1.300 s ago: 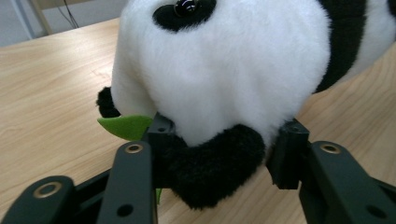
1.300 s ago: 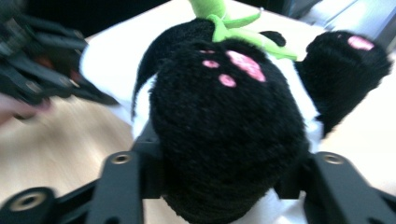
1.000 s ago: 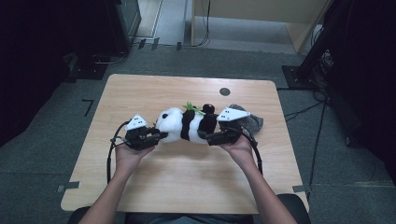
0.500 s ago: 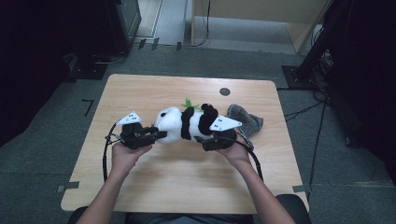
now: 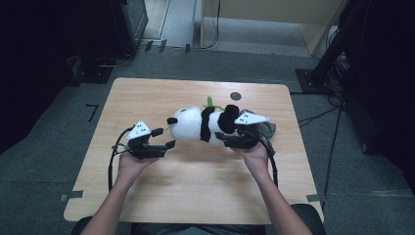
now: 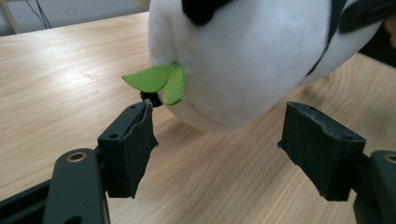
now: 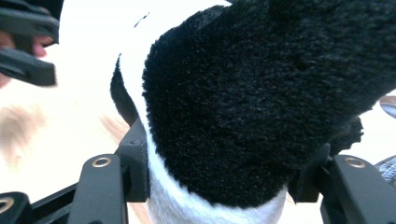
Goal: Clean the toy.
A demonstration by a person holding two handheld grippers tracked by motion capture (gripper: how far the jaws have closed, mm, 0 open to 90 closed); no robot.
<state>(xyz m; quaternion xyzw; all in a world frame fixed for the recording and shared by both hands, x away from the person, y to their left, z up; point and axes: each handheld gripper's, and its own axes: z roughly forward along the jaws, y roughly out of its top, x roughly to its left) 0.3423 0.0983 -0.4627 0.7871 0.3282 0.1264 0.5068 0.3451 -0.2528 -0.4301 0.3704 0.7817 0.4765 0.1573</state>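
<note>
A black-and-white plush panda [image 5: 203, 125] lies on its side in the middle of the wooden table [image 5: 195, 186], head to the left. A green felt leaf [image 6: 156, 81] sticks out of its mouth. My right gripper [image 5: 226, 139] is shut on the panda's black hind end [image 7: 261, 102], with plush filling the space between its jaws. My left gripper [image 5: 163, 138] stands open just left of the panda's head [image 6: 243, 60], its jaws spread wide and apart from the plush. Each gripper is held by a hand.
A crumpled grey cloth [image 5: 264, 128] lies on the table behind my right gripper. A dark round mark [image 5: 236, 96] sits near the table's far edge. Dark equipment and cables stand on the floor beyond the table.
My left gripper has let go of the panda's head and drawn back to the left, with its jaws apart. The right gripper has kept its hold, and the panda has stretched out lengthwise.
</note>
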